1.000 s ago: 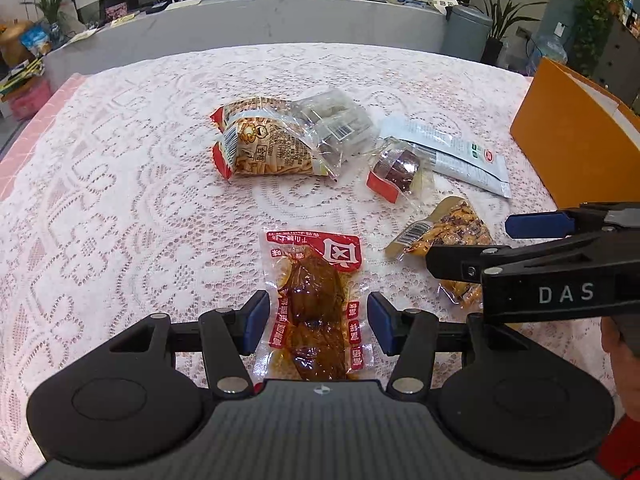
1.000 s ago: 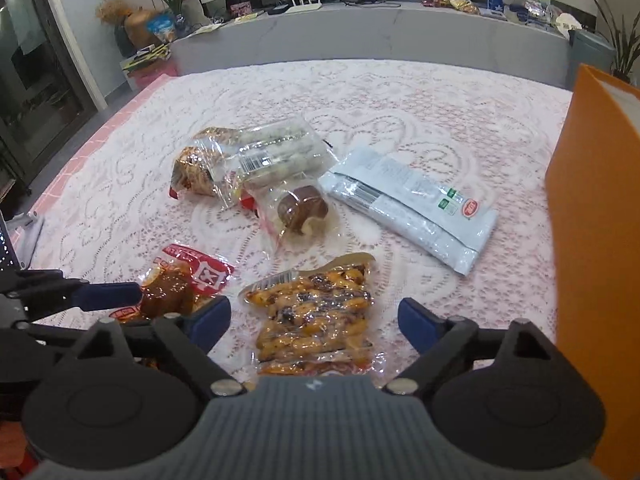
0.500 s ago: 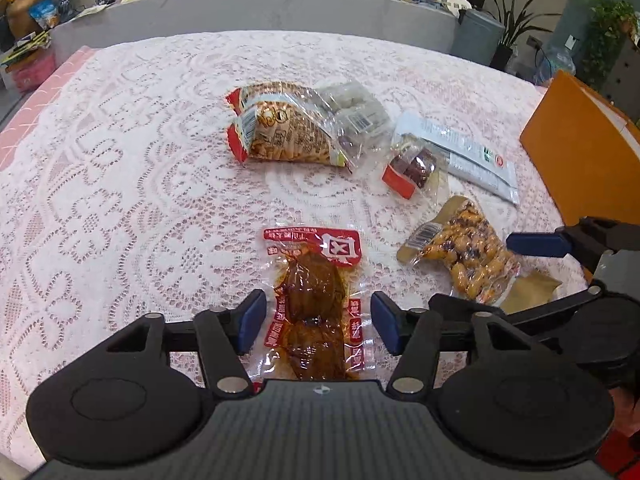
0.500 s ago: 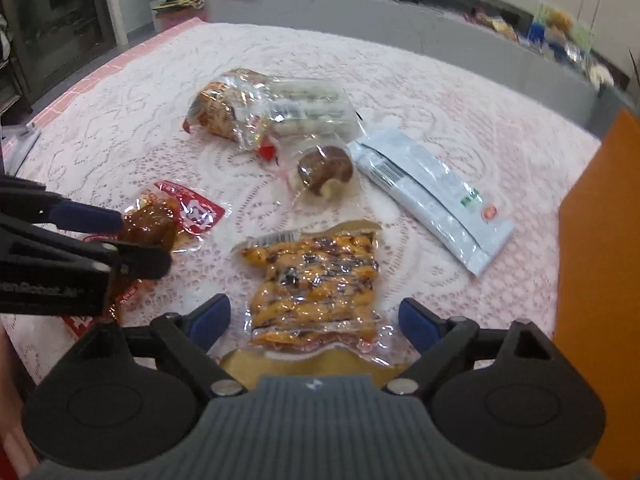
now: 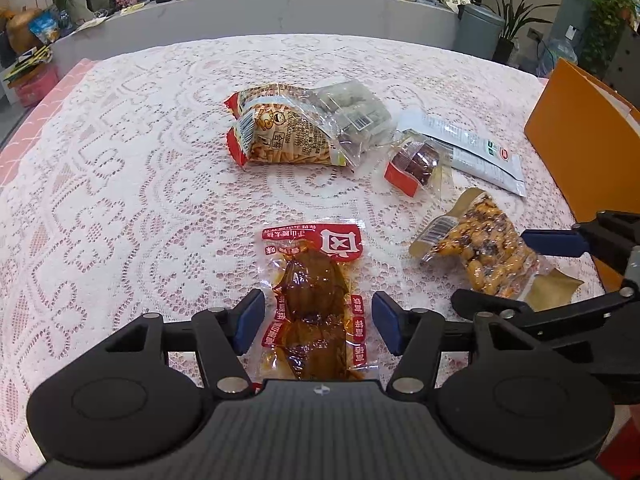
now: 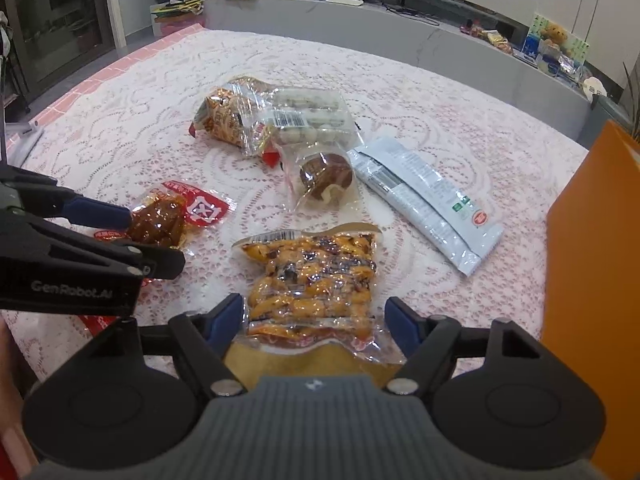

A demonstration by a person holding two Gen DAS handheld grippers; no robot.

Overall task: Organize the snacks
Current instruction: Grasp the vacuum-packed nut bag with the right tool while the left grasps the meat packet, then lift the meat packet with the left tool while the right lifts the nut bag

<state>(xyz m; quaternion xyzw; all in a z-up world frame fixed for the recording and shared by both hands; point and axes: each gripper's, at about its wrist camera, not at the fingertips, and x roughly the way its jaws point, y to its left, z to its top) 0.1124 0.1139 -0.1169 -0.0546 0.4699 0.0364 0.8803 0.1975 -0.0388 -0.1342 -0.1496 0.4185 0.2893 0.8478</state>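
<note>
where legible — left gripper (image 6: 156, 240), "genrobot.ai"

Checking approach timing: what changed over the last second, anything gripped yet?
Nothing gripped. Both grippers advanced: the left gripper, open, now straddles the red braised-meat pouch; the right gripper, open, has closed in on the yellow vacuum pack, which lies between its fingers. The snacks, the lace tablecloth and the orange box stayed put.

Bare lace tabletop (image 5: 120, 200) lies wide on the left. On the right an upright orange box (image 6: 592, 260) walls the edge, near the grey-white sachet (image 6: 424, 200); packets crowd between.
</note>
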